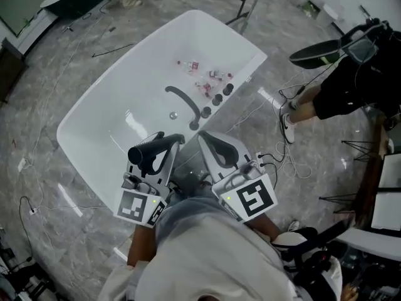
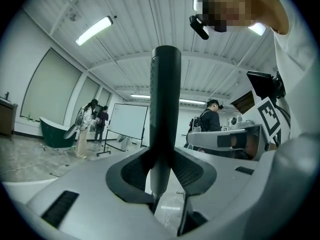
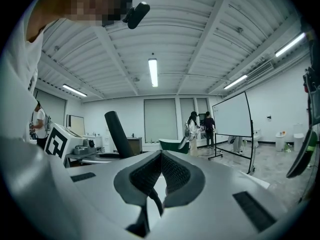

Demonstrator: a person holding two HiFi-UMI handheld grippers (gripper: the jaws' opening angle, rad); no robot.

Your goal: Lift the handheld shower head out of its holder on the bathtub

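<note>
The black handheld shower head (image 1: pixel 148 153) is clear of the white bathtub (image 1: pixel 119 93), held above the tub's near rim. My left gripper (image 1: pixel 161 150) is shut on its handle. In the left gripper view the handle (image 2: pixel 165 104) stands upright between the pads, the left gripper (image 2: pixel 161 176) clamps its lower part, and a thin hose (image 2: pixel 158 205) drops below. My right gripper (image 1: pixel 213 145) hovers just to the right of it with its jaws together. In the right gripper view the right gripper (image 3: pixel 161 160) has its pads meeting and the shower head (image 3: pixel 116 132) leans at the left.
A curved black spout (image 1: pixel 185 103) and round black knobs (image 1: pixel 218 98) sit on the tub's right rim. Small items (image 1: pixel 204 75) lie in the tub. Another person (image 1: pixel 341 83) stands at the right, and cables (image 1: pixel 289 163) trail over the marble floor.
</note>
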